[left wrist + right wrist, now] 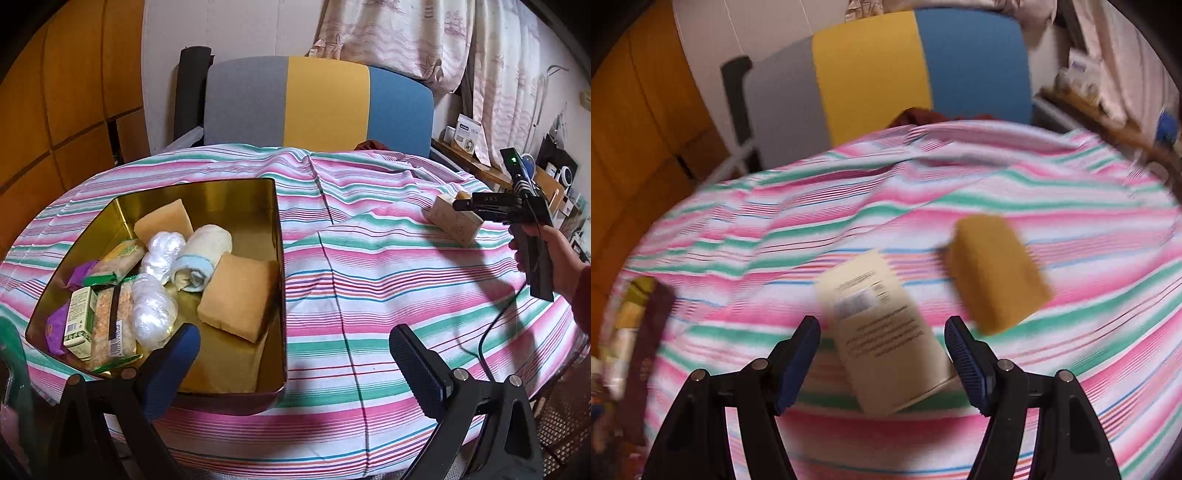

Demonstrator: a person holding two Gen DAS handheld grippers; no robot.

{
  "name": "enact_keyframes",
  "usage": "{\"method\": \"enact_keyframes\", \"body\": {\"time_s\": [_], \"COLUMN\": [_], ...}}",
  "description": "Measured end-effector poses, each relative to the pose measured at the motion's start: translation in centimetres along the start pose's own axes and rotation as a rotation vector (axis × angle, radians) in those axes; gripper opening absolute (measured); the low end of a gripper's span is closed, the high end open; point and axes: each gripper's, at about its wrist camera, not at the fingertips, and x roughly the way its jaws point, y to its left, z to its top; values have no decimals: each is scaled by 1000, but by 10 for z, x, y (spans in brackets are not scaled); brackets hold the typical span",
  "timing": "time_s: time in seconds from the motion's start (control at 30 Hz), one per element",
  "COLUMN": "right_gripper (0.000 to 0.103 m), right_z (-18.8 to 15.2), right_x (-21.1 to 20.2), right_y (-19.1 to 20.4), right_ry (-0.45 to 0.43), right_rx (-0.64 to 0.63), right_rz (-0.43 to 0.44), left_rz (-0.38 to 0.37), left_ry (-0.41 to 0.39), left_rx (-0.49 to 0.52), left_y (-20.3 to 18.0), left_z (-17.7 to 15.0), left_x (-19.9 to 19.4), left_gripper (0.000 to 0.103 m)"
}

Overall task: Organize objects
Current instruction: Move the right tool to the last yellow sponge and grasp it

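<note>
The right gripper stood with its jaws wide apart over the striped cloth, gripping nothing. A cream box lay flat between the blue pads, tilted, and in this blurred view I could not tell whether its lower right corner touched the right-hand pad. Just beyond it, toward the far right edge of the tabletop, lay a yellow sponge, clear of the box. The gold tin showed only as a smear at the left edge of the right wrist view.

The left wrist view gave what that one lacked. The left gripper also stood open and empty, its left-hand pad hanging over the near right corner of the gold tin. The tin sat toward the left edge of the tabletop and held two orange sponges, a rolled towel, clear plastic bundles, snack packets and a small green carton. From there the right gripper appeared side-on at the far right, held by a hand, over a box. A grey, yellow and blue chair back rose behind the table.
</note>
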Motion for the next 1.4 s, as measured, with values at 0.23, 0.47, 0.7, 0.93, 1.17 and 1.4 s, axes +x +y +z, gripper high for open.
{"method": "enact_keyframes", "body": {"time_s": [0.23, 0.47, 0.7, 0.93, 1.17, 1.4], "right_gripper": [71, 81, 81, 81, 64, 52], "right_z": [-36, -19, -6, -7, -3, -6], "right_x": [-27, -50, -22, 4, 18, 5], "right_y": [38, -4, -41, -51, -44, -55], "right_ry": [-92, -303, -255, -202, -172, -237], "right_rx": [-27, 25, 117, 130, 68, 127], "right_rz": [171, -212, -323, -336, -347, -305], "left_rz": [-34, -61, -59, -49, -49, -52], "left_ry": [6, 13, 46, 62, 82, 59], "left_rx": [16, 40, 73, 89, 97, 127], "left_y": [-14, -27, -40, -44, -54, -62], "left_z": [5, 3, 0, -1, -2, 1], "left_x": [2, 3, 8, 13, 19, 17], "left_gripper": [103, 103, 103, 103, 103, 103]}}
